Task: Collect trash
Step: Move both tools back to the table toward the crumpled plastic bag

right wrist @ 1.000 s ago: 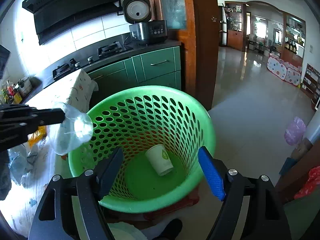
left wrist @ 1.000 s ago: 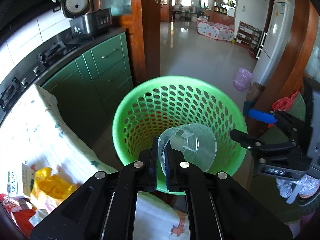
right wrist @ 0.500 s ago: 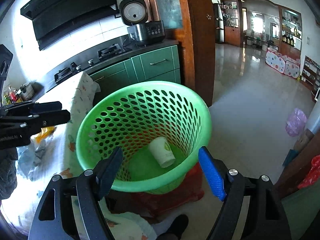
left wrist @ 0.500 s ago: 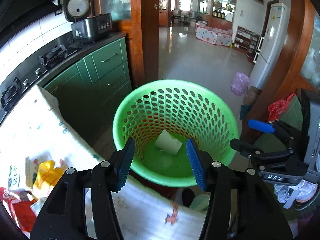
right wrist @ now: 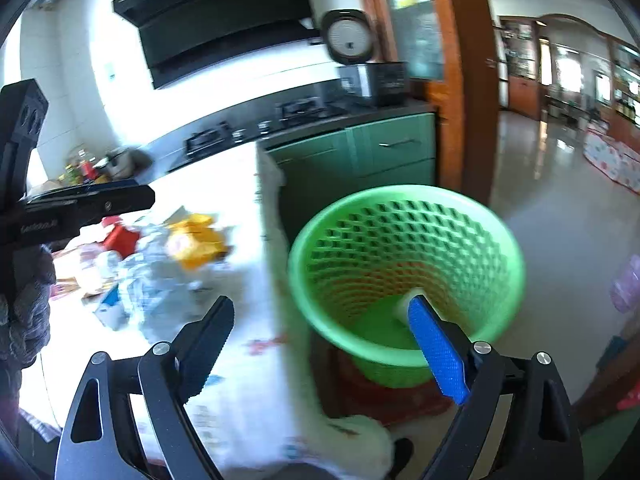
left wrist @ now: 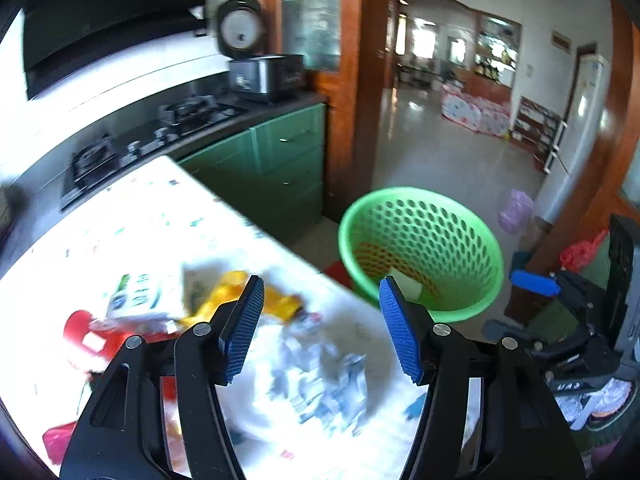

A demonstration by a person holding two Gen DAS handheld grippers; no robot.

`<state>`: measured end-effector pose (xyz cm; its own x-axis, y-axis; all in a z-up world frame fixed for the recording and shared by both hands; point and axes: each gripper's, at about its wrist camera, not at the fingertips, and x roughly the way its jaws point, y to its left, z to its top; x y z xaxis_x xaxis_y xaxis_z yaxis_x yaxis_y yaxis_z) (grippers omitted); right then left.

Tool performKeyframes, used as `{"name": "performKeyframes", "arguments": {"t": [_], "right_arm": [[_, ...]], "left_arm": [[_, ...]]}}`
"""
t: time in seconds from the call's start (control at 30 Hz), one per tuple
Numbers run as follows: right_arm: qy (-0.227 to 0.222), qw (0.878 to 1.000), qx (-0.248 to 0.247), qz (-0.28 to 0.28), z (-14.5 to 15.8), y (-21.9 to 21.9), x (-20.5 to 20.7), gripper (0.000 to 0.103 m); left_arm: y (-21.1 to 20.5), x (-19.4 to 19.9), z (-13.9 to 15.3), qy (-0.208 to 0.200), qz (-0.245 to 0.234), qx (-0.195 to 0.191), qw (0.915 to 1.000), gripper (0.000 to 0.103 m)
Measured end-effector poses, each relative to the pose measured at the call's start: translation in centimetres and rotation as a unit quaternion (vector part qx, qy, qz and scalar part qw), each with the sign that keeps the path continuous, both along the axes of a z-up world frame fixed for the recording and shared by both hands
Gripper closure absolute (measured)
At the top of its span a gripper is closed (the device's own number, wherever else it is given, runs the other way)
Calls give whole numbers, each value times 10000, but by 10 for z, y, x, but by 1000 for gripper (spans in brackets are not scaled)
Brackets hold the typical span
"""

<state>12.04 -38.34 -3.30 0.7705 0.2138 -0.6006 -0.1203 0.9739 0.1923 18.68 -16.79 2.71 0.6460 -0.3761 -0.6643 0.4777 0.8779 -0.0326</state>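
Both tongs stand with their jaws apart and nothing between them, each pair having just been opening. Left gripper [left wrist: 320,328] hangs over the table's white printed cloth [left wrist: 152,216], above a blurred heap of trash: crumpled clear plastic [left wrist: 320,376] directly under its blue pads, a yellow wrapper [left wrist: 240,292] and a red packet [left wrist: 84,336] just beyond to the left. Right gripper [right wrist: 320,352] straddles the table edge, its dark finger over the cloth and its blue one in front of the green basket [right wrist: 404,200].

That perforated basket stands on the floor just beside the table, with a white paper cup [right wrist: 404,304] lying at its bottom. Behind the table runs a dark counter with a gas hob [left wrist: 200,114], green cabinets [left wrist: 288,160] below it and a rice cooker [left wrist: 264,76] with its lid up. Farther off, a wooden door frame [left wrist: 360,80] opens on a shiny tiled floor [left wrist: 440,160].
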Motion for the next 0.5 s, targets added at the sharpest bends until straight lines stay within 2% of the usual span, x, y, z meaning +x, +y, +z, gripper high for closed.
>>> {"name": "performKeyframes", "arguments": {"t": [0.23, 0.4, 0.5], "right_arm": [[36, 9968, 185, 779, 2, 59, 13, 12], [78, 9922, 72, 1245, 1, 97, 23, 11], [160, 9886, -52, 1499, -1, 117, 34, 11]], "left_arm": [[54, -13, 4, -110, 400, -140, 9990, 40], [84, -17, 4, -86, 533, -160, 9984, 39], [102, -22, 6, -137, 537, -102, 9984, 33]]}}
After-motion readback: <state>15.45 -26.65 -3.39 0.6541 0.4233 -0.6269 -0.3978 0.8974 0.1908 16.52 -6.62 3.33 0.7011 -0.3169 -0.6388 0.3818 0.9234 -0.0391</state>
